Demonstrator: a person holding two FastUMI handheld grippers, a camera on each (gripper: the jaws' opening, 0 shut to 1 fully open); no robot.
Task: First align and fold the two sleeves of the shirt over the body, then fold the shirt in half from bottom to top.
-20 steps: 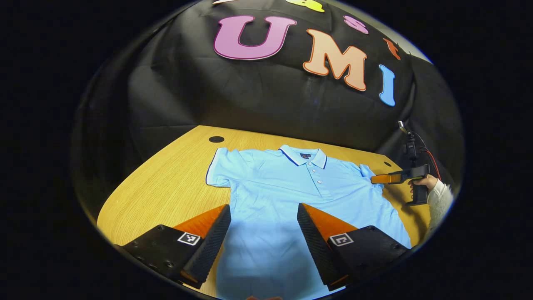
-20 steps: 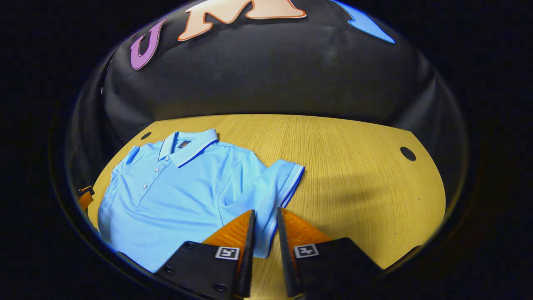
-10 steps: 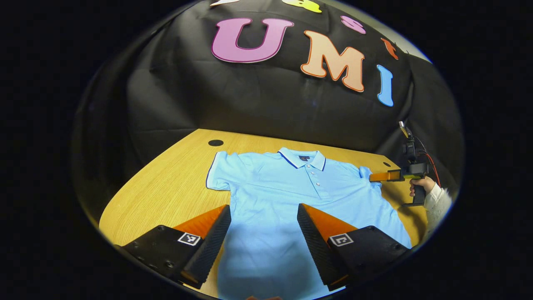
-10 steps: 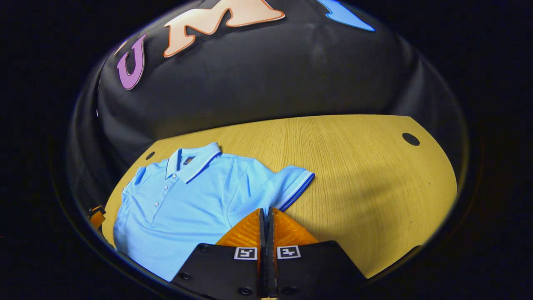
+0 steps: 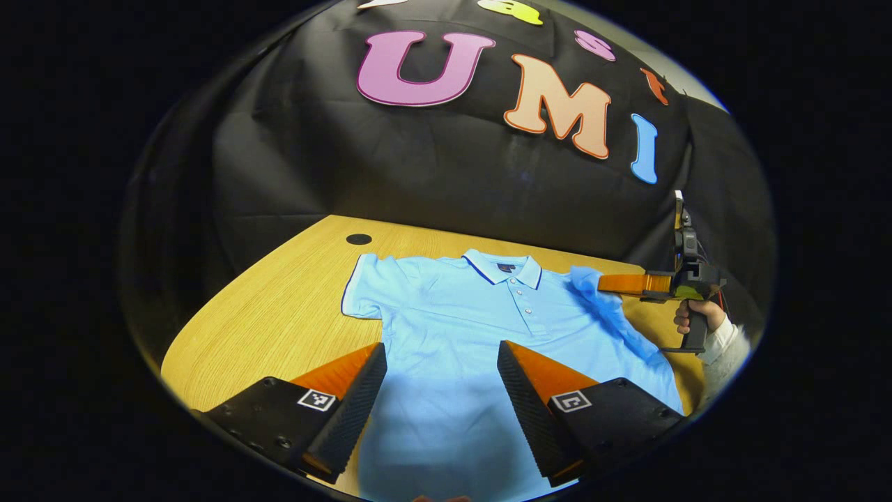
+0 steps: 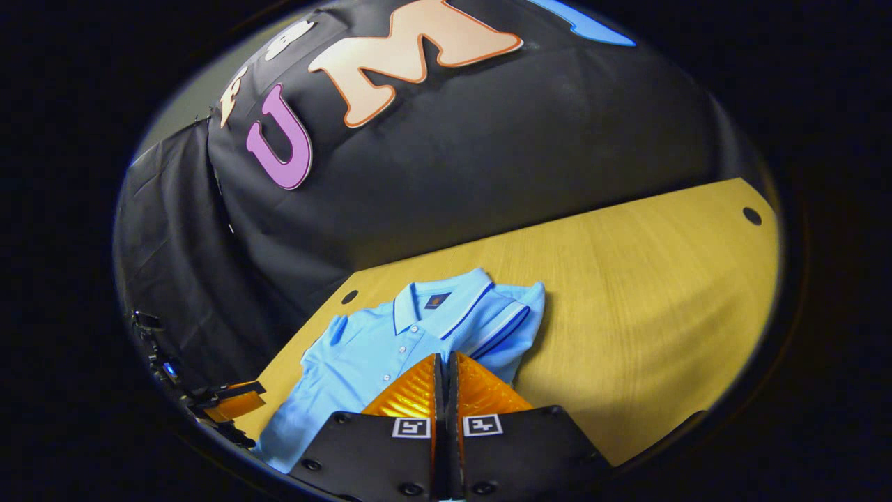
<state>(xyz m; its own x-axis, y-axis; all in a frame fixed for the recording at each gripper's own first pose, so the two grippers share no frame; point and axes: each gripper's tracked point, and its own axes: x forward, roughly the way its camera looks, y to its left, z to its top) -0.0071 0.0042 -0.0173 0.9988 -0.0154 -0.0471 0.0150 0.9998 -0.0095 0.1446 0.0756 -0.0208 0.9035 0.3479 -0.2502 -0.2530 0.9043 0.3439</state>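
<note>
Yellow wood-grain table (image 5: 279, 307) carries light blue polo shirt (image 5: 481, 335), spread flat ahead of left gripper (image 5: 440, 390), jaws wide above its lower body. Right gripper (image 6: 444, 390) jaws pinched together on the right sleeve (image 6: 512, 324), lifted toward the collar.

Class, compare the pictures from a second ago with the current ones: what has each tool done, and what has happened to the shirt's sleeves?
The right tool closed its fingers on the right sleeve and lifted it inward toward the collar, so the sleeve no longer lies flat on the table. The left tool stayed open above the shirt; the left sleeve remains spread out.
</note>
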